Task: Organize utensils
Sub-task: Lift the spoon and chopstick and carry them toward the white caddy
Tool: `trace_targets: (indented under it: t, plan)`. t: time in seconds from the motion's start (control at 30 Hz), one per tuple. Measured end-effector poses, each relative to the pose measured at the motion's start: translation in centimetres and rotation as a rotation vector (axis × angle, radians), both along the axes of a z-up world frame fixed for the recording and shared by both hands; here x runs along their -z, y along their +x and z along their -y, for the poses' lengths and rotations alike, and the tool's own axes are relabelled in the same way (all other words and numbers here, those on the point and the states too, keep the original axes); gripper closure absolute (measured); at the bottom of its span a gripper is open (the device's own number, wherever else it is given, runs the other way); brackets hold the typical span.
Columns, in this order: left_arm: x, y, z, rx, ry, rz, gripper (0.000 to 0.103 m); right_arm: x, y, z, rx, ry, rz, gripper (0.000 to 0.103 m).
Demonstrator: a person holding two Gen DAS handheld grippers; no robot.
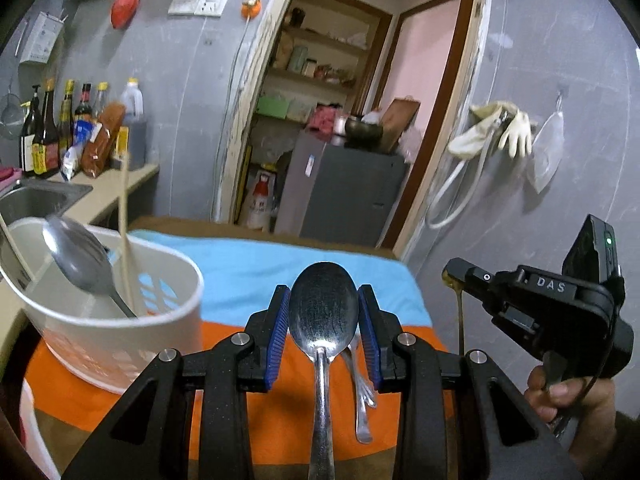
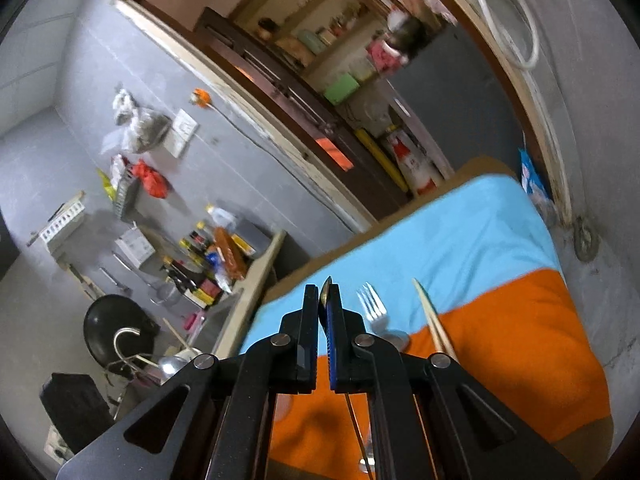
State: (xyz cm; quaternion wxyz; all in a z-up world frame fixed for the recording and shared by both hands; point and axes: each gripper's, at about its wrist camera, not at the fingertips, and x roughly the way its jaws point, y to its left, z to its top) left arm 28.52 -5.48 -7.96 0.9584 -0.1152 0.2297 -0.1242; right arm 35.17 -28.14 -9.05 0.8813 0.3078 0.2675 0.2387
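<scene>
My left gripper point(image 1: 323, 322) is shut on a steel spoon point(image 1: 322, 320); its bowl stands up between the blue pads and its handle runs down out of view. A white slotted utensil holder point(image 1: 120, 320) stands to its left with a spoon point(image 1: 78, 258) and chopsticks point(image 1: 126, 224) inside. Another utensil handle point(image 1: 362, 400) lies on the cloth below the held spoon. My right gripper point(image 2: 323, 300) is shut on a thin gold-coloured utensil point(image 2: 326, 286) whose handle hangs down; it also shows in the left wrist view point(image 1: 460, 280). A fork point(image 2: 372, 306) and a chopstick point(image 2: 434, 320) lie on the cloth.
The table is covered by a blue and orange cloth point(image 1: 260, 264). A sink point(image 1: 32, 200) and counter with sauce bottles point(image 1: 48, 128) are at the left. A doorway with a grey fridge point(image 1: 344, 192) is behind the table. A black wok point(image 2: 116, 332) sits low at the left.
</scene>
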Motion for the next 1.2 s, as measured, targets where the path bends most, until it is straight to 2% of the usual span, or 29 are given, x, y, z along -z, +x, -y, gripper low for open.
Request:
trace_targets:
  t: [0.17,0.3,0.5,0.6,0.67,0.77,0.9,1.2]
  plan:
    - [-3.3,-1.0,-2.9,-0.016,-0.03,0.055,0.074,-3.4,-1.1,-1.9,-0.027,0.03,0.135,0.101]
    - [-5.7,-1.5,-6.1,-0.044,-0.039,0.107,0.074,-6.0,-1.2,-5.4,-0.057,0.05,0.237,0.101]
    - [-7.9,-1.3,-12.0,-0.104,-0.035,0.174,0.074,-8.5,-1.3,-11.0,-0.106,0.028,0.349,0.101]
    - [-8.0,-0.8,-15.7,-0.148,-0.08,0.204,0.074,-9.5,-1.2,-14.2,-0.125,0.035,0.407,0.101]
    - [-7.7,-0.4,-18.7,-0.171,-0.148,0.249,0.074,-9.9,-1.0,-16.1,-0.131,0.045,0.435,0.101]
    - [-7.3,0.0,-21.9,-0.206,-0.223,0.307,0.074,-9.2,0.1,-18.6,-0.154,0.083,0.434,0.101]
    - [-6.3,0.6,-25.2,-0.242,-0.259,0.35,0.074,-7.4,1.1,-20.0,-0.154,0.089,0.431,0.101]
    - [-4.3,1.2,-27.9,-0.31,-0.383,0.449,0.074,-3.7,1.7,-20.3,-0.149,0.078,0.397,0.101]
